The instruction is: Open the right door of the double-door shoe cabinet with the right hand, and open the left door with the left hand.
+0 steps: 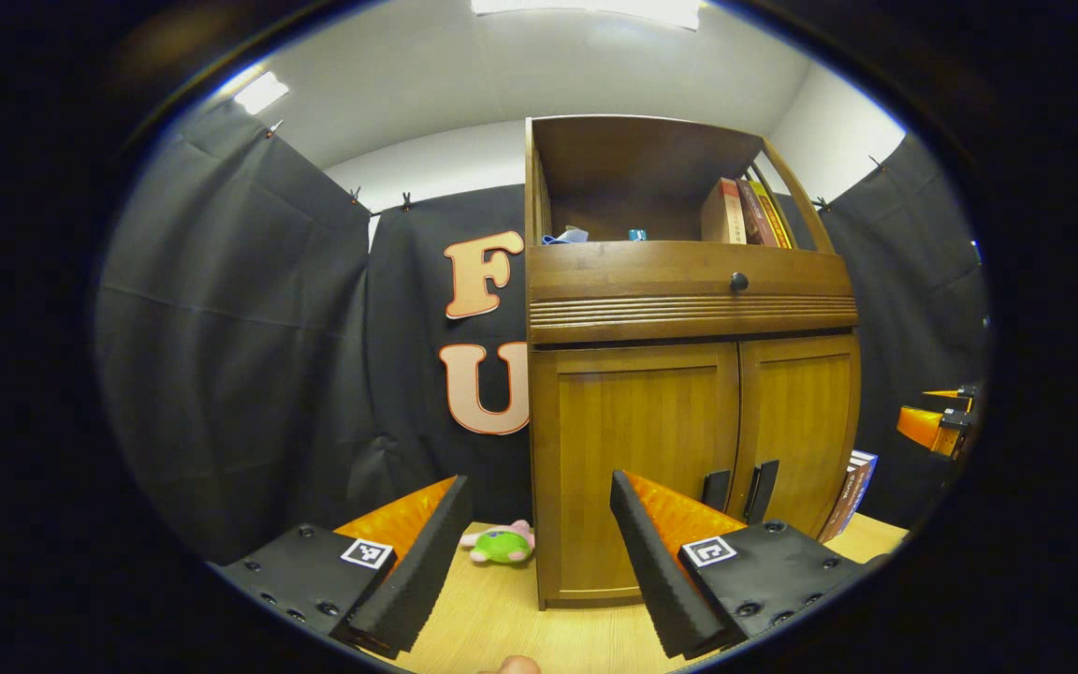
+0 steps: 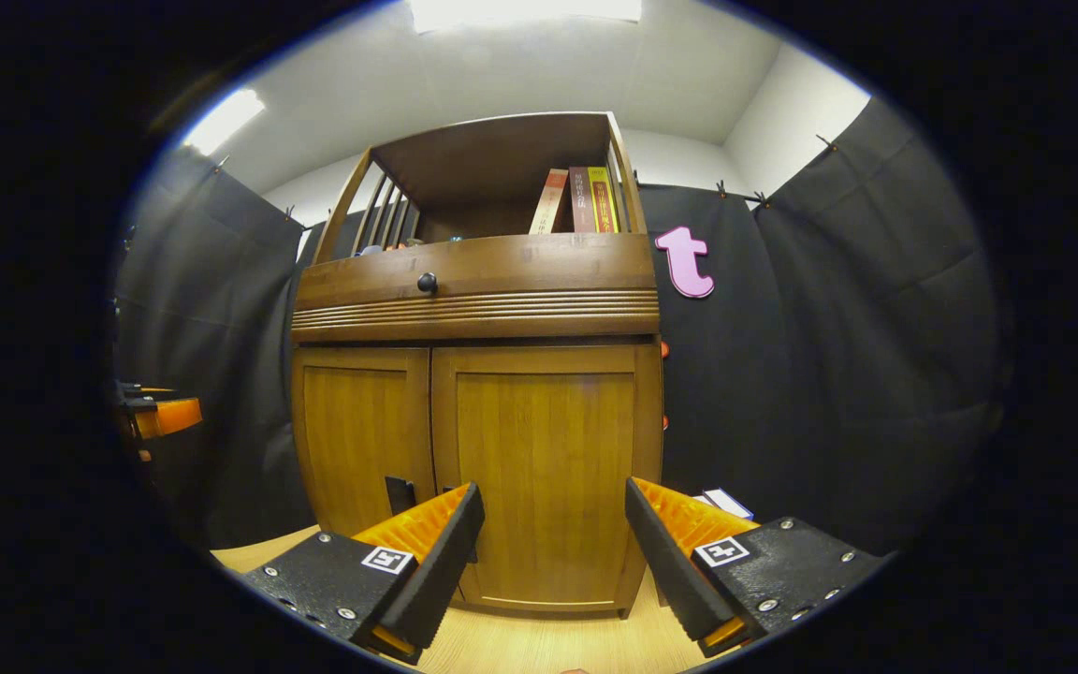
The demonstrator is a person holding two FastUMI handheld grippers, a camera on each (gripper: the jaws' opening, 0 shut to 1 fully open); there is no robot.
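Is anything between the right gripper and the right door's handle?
Nothing visible. The right gripper is open in front of the closed wooden right door; its dark handle at the inner edge is partly hidden behind the gripper's own finger.

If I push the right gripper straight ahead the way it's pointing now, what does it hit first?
Most likely the flat panel of the right door, which stands closed. The open right gripper frames the panel, while that door's handle lies off to the left, behind its left finger. Depth is hard to judge.
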